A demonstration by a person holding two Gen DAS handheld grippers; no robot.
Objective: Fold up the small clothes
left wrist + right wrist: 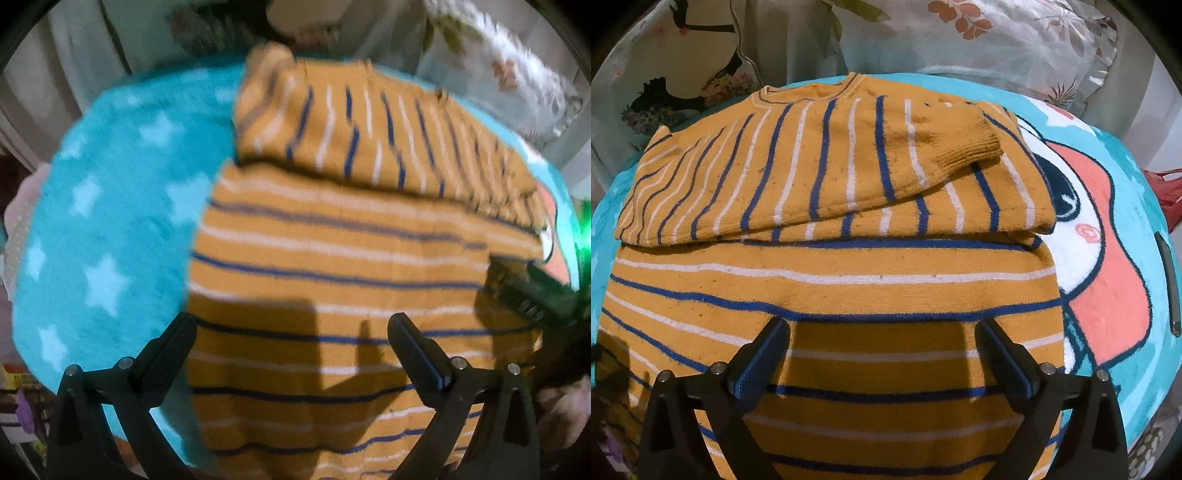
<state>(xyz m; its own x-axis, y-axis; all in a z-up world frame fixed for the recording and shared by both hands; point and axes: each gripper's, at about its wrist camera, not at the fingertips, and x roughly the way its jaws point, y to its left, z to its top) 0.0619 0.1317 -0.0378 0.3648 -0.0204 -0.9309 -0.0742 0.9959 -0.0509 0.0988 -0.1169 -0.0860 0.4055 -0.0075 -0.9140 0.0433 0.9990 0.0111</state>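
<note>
The mustard striped sweater lies flat on the turquoise blanket, its body toward six o'clock in both wrist views. The sleeves are folded across the chest toward twelve o'clock, the ribbed cuff resting at about one o'clock in the right wrist view. The sleeve fold looks finished, so the step in hand is likely the release between folds.

The right gripper hovers over the lower body with its jaws spread wide and nothing between them. The left gripper is likewise released, poised over the hem half (its picture is blurred, so whether it touches the cloth is hard to say). At three o'clock in the left view a dark gripper finger reaches onto the sweater's edge.

The next move probably calls for both grippers to pinch the hem corners near six o'clock and carry them up toward the collar, keeping the sleeves undisturbed.

The blanket is plush, printed with pale stars and a cartoon face at three o'clock. Floral bedding lies beyond at twelve o'clock.
</note>
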